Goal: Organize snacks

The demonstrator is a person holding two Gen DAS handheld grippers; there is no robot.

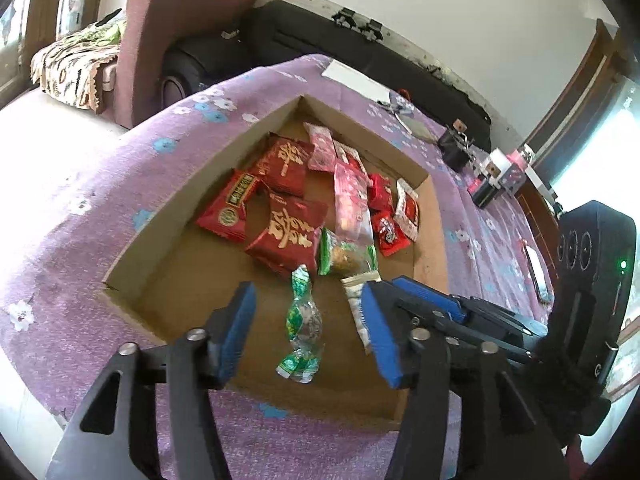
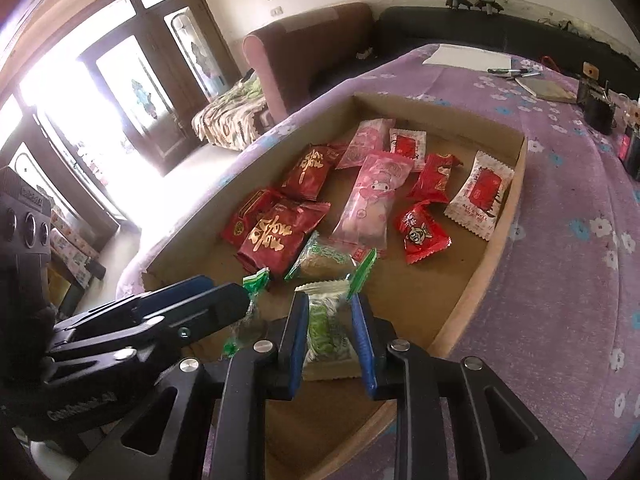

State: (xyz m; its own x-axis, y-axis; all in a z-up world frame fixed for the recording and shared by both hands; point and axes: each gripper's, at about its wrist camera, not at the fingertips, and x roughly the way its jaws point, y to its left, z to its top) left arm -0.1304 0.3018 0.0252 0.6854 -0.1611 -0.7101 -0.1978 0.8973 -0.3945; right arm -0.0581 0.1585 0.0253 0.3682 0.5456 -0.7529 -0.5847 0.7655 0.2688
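Note:
A shallow cardboard tray (image 1: 168,216) (image 2: 502,236) on a purple flowered cloth holds several snacks: red packets (image 1: 286,236) (image 2: 276,232), pink packets (image 1: 350,200) (image 2: 372,204), a green-and-clear cracker packet (image 1: 346,258) (image 2: 324,260). My left gripper (image 1: 308,320) is open, its blue pads either side of a green-and-clear twisted candy (image 1: 304,320) lying on the tray floor. My right gripper (image 2: 330,332) is closed around a white-and-green packet (image 2: 326,328) (image 1: 358,308) near the tray's front. The left gripper also shows in the right wrist view (image 2: 192,304).
The cloth-covered table (image 2: 580,280) carries a white paper (image 2: 466,56), pens, a notebook (image 2: 554,90) and small black devices (image 1: 454,146) at its far side. A maroon armchair (image 1: 160,32) and a black sofa (image 1: 320,40) stand behind the table.

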